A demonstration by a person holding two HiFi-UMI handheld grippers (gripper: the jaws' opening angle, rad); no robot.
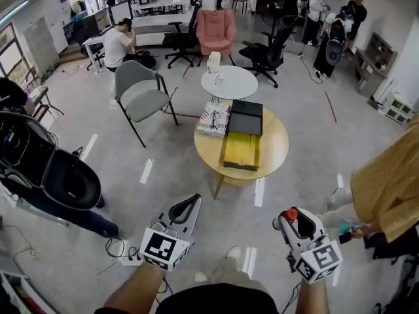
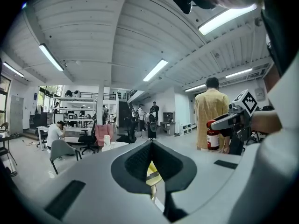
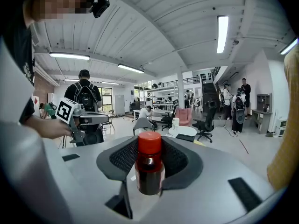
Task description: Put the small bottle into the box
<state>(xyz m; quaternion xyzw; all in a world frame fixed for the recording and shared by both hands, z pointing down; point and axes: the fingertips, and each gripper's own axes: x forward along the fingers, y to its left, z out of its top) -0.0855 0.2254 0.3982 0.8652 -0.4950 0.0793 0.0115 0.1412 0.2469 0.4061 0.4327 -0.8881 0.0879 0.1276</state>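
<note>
Nearest to us, low over the grey floor, we list two hand-held grippers, each with a marker cube.

1. Left gripper: grey body, dark pads. We record its jaws as closed tip to tip, with nothing between them.

2. Right gripper: jaws part-way apart and clamped on the small bottle, a dark-filled bottle with a red cap. We note it upright between the pads, its cap rising above the jaw tips. It is held in the air on our side of the table, well apart from the box.

Beyond the grippers, left to right, we enter:

3. Grey shell chair on black legs, left of the table.

4. Round wooden table on a pale wooden base.

5. Patterned book stack, on the table's left part.

6. Yellow rectangular box, open at the top, lying on the table just right of the stack. We see no bottle in it.

7. Black flat cases, touching the box's far end.

8. Person in a yellow shirt, standing at the right edge.
</note>
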